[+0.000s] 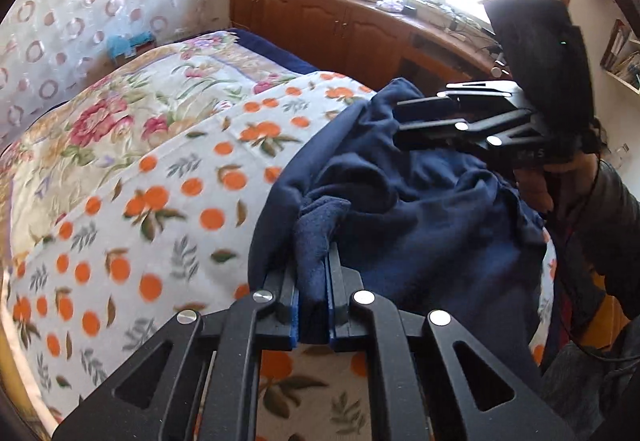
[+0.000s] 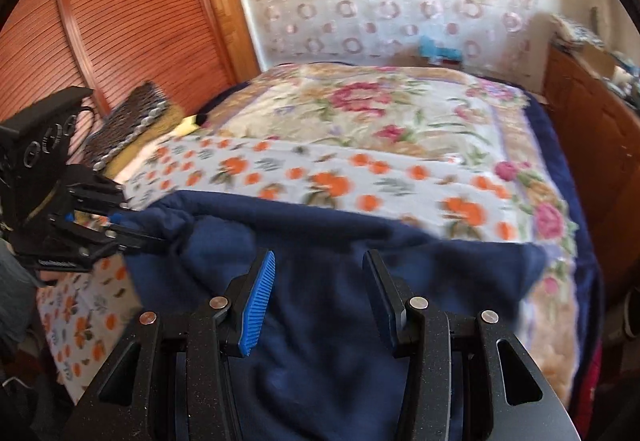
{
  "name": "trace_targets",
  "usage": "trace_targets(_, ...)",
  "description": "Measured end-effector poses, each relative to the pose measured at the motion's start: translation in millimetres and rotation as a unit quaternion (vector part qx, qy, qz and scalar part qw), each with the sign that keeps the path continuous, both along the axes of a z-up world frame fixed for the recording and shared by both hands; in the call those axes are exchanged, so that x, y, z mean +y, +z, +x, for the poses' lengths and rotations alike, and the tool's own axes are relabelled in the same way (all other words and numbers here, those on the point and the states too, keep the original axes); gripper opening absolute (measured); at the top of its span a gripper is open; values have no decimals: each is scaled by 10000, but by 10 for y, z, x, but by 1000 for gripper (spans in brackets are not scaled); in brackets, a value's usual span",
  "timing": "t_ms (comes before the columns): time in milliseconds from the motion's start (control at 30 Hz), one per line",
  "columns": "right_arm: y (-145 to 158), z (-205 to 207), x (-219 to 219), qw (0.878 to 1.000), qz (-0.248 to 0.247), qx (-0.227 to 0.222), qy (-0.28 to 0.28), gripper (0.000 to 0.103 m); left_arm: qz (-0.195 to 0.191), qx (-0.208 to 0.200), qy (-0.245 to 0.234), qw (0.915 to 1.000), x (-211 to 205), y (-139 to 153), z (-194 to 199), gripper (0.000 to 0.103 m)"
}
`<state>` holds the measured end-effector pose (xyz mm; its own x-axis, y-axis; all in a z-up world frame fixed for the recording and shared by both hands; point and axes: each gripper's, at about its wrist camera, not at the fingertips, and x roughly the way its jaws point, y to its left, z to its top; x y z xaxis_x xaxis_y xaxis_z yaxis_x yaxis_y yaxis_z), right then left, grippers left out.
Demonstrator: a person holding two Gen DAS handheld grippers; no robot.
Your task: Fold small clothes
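Left tool (image 1: 313, 293) pinches navy garment (image 1: 420, 209) over orange-print blanket (image 1: 160, 201).

Left gripper (image 1: 312, 305) pinches navy garment (image 1: 420, 209) above orange-print blanket (image 1: 160, 209); right gripper (image 1: 404, 125) nearby.

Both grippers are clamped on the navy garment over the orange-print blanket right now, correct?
Not quite. Only the left gripper is clamped on the navy garment. The right wrist view shows the right gripper open above it, over the orange-print blanket.
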<state>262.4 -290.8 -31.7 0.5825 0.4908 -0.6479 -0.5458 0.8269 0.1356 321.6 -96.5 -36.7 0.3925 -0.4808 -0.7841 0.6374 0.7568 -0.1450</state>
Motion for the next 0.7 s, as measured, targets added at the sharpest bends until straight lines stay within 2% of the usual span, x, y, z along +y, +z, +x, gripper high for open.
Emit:
trace_targets(133,-2,-72,261,9992,181,39,345,47,-93,-45,76,9999,5,4,11,11)
trace_targets(267,23,-165,306,9980,356,28,519,48,-140,-120,82,9998,6,18,-10,11)
trace_targets(367,-52,-114,361,9981,300,144,527,47,-238,-129,51,9996,42,19,-22,11)
trace_targets(400,-91,-78,360,9979,293,232,523,39,-288,-120,65,9995,55,24,-20,11)
trace_targets(433,-136,-30,347,9973,316,366,559,27,-321,-130,87,9994,61,35,-17,11)
trace_targets(467,-166,21,335,9966,324,481,578,4,-358,-181,126,9991,68,69,-25,11)
trace_targets(500,-164,25,299,9970,294,483,532,4,-394,-212,129,9989,74,103,-34,11)
trace_targets(533,-110,11,256,9974,299,409,511,4,-445,-252,134,9986,76,148,-47,15)
trace_targets(600,101,-95,78,9984,341,170,421,4,-571,-446,161,9972,82,289,-98,31)
trace_targets(633,222,-161,9,9989,331,46,322,4,-629,-565,190,9962,88,349,-119,46)
trace_targets(667,369,-233,-105,9992,340,-78,207,4,-693,-697,204,9949,84,421,-136,52)
trace_targets(700,495,-276,-208,9993,324,-183,94,4,-730,-745,192,9944,78,463,-140,52)
